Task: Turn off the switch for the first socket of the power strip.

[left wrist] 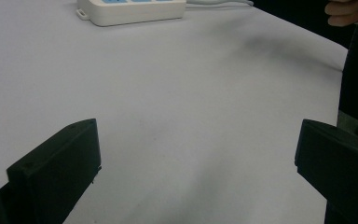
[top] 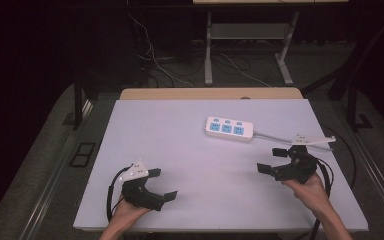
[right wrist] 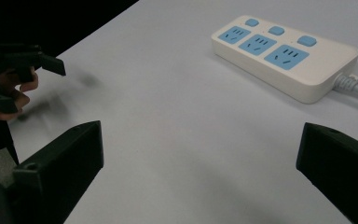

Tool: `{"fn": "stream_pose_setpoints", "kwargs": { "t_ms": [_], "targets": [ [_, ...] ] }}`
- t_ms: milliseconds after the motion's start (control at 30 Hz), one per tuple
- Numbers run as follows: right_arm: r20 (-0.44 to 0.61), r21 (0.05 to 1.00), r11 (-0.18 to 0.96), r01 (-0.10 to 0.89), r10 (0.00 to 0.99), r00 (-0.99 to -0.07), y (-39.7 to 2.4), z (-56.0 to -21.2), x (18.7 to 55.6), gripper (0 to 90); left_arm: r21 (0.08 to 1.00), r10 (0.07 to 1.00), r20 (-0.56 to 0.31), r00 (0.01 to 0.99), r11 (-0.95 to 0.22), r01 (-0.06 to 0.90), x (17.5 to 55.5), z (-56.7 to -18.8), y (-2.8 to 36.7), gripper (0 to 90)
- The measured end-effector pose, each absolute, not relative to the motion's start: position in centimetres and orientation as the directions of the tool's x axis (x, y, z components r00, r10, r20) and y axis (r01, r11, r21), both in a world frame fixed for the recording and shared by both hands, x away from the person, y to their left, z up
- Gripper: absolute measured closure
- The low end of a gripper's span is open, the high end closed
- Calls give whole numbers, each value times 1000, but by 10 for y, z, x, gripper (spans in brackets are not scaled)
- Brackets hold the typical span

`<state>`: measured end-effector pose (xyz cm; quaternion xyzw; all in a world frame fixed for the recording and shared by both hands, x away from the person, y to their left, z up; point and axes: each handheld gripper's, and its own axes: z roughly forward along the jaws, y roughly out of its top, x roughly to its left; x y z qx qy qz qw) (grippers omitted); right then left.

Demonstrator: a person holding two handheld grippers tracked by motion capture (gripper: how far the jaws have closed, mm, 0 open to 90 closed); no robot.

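while both tongs gape, power strip (top: 229, 129) lies beyond.

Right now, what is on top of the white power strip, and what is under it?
The power strip carries three blue sockets and three blue buttons on its top face; nothing else rests on it. It lies flat on the white table. Its own body hides the underside.

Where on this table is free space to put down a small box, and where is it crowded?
Free: the middle of the table between the left gripper and right gripper, and the far left, beside the power strip. Crowded: the far right, with the strip and its cable.
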<state>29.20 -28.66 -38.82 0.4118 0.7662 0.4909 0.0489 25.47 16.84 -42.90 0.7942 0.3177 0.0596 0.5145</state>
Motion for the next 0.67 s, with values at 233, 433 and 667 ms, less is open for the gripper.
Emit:
{"fn": "stream_pose_setpoints", "kwargs": {
  "t_ms": [233, 433, 667],
  "targets": [
    [330, 793, 174, 584, 683, -651, -290, -401, 277, 4, 854, 567, -234, 790, -269, 446, 255, -429, 168, 0],
    [328, 792, 171, 587, 691, -644, -293, -413, 262, 4, 851, 568, -239, 788, -269, 451, 255, -430, 168, 0],
    [320, 791, 169, 588, 705, -633, -297, -421, 256, 4, 850, 566, -237, 789, -271, 451, 255, -430, 168, 0]
  ]
}}
